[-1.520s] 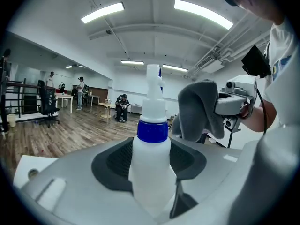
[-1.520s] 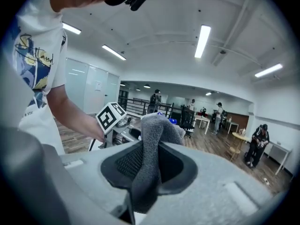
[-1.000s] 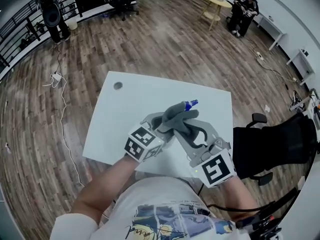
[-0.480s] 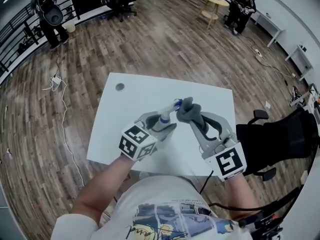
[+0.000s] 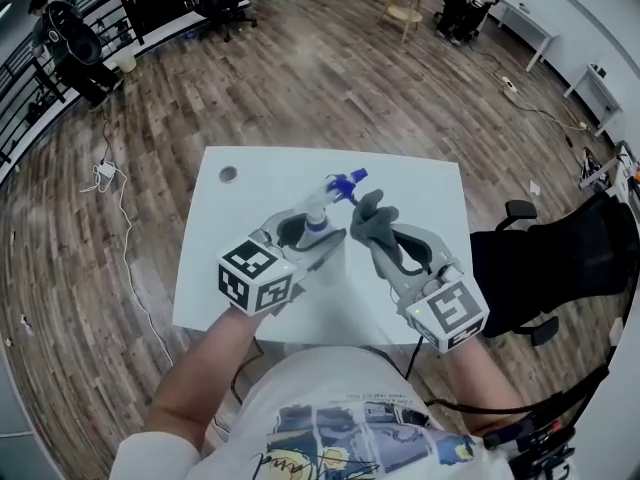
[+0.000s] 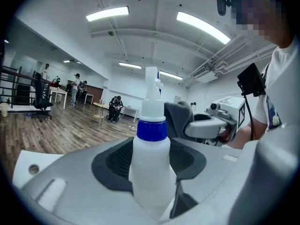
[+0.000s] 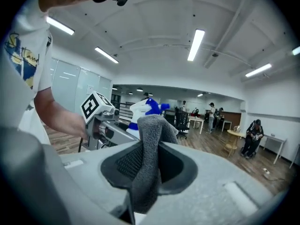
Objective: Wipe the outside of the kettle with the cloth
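A white spray bottle (image 5: 318,216) with a blue collar and blue nozzle stands upright between the jaws of my left gripper (image 5: 316,234), which is shut on its body. In the left gripper view the bottle (image 6: 150,158) fills the middle. My right gripper (image 5: 388,236) is shut on a grey cloth (image 5: 371,217), which bunches up above its jaws just right of the nozzle. The cloth (image 7: 149,158) hangs between the pads in the right gripper view, with the bottle (image 7: 142,109) close behind it. No kettle is in view.
Both grippers hover over a white table (image 5: 240,203) with a round cable hole (image 5: 228,174) at its far left. A black office chair (image 5: 560,273) stands at the table's right. Wooden floor, a floor cable and distant people surround it.
The cloth lay over the bottle's top; now it has come off to the right. The right gripper has rolled and drawn away, and the left gripper with the bottle has shifted up and left.
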`<state>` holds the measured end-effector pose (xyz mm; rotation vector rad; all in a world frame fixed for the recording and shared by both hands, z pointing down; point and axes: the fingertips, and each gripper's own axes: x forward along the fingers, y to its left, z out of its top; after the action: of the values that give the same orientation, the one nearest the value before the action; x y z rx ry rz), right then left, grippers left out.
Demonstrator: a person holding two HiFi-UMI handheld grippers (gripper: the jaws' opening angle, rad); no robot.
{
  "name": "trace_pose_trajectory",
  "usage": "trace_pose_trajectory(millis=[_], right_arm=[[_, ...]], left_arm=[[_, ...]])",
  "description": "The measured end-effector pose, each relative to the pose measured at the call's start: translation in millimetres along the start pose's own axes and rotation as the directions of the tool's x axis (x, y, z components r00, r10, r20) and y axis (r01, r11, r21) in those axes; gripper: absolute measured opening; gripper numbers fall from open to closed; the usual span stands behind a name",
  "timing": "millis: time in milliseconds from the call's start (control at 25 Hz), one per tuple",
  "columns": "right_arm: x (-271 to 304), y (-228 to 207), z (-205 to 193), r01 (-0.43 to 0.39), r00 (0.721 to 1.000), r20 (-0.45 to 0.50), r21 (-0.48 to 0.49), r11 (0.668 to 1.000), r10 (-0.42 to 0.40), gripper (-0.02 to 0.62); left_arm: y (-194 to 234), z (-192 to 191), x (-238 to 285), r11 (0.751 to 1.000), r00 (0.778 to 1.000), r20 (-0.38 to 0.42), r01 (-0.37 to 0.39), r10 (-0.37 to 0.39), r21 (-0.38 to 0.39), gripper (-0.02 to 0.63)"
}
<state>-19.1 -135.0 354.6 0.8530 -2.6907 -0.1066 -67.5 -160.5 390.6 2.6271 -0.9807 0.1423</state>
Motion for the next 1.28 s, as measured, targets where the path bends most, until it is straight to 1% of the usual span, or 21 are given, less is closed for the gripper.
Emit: trace_pose_trajectory(millis=[80, 200, 280, 400, 560, 760, 840, 920, 1040, 1160, 1280], right_arm=[[3.0, 5.1, -10.8, -0.038, 0.999, 0.012, 0.062, 0.997, 0.037, 0.077], [5.2, 10.5, -23.7, -0.092, 0.995, 0.04, 0.169, 0.981, 0.086, 0.077], [6.1, 10.4, -35.0, -0.107, 0.994, 0.033, 0.207, 0.973, 0.102, 0.077], [8.1, 8.4, -55.6, -0.117, 0.993, -0.005, 0.206, 0.972, 0.12, 0.077], [12.5, 7.6, -88.4, -0.118, 0.988, -0.068, 0.224, 0.967, 0.136, 0.077], [10.7, 5.3, -129.1, -0.112, 0.978, -0.145, 0.252, 0.961, 0.151, 0.077], [7.3, 4.4, -138.1, -0.107, 0.975, -0.162, 0.252, 0.962, 0.151, 0.077], [3.0, 0.5, -138.1, -0.102, 0.979, -0.148, 0.254, 0.962, 0.143, 0.077], [-5.6, -10.9, -121.5, -0.086, 0.989, -0.098, 0.253, 0.964, 0.114, 0.077], [-15.6, -15.7, -87.0, -0.082, 0.996, -0.029, 0.22, 0.972, 0.09, 0.077], [-22.0, -11.3, -40.3, -0.088, 0.996, 0.045, 0.126, 0.988, 0.083, 0.077]], left_arm=[[-2.3, 7.6, 0.6, 1.0, 1.0, 0.021, 0.009, -0.009, -0.007, 0.216], [-6.5, 20.2, 0.9, 0.999, 0.998, 0.055, 0.019, -0.018, -0.025, 0.216], [-8.4, 29.1, 2.0, 0.999, 0.997, 0.074, 0.022, -0.019, -0.032, 0.216], [-9.5, 41.2, 5.8, 0.999, 0.995, 0.095, 0.021, -0.018, -0.037, 0.216], [-6.9, 52.5, 6.5, 0.999, 0.994, 0.108, -0.002, 0.006, -0.035, 0.216], [-7.8, 58.8, 11.3, 0.999, 0.992, 0.118, -0.027, 0.031, -0.035, 0.216], [-9.0, 60.7, 12.0, 0.999, 0.991, 0.125, -0.031, 0.035, -0.04, 0.216], [-9.0, 63.8, 13.2, 0.999, 0.991, 0.131, -0.038, 0.042, -0.038, 0.216], [-7.2, 66.4, 18.2, 0.998, 0.991, 0.124, -0.052, 0.056, -0.03, 0.216], [-4.3, 61.4, 22.8, 0.997, 0.992, 0.106, -0.073, 0.075, -0.024, 0.216], [-0.2, 55.8, 26.3, 0.995, 0.991, 0.097, -0.087, 0.091, -0.044, 0.216]])
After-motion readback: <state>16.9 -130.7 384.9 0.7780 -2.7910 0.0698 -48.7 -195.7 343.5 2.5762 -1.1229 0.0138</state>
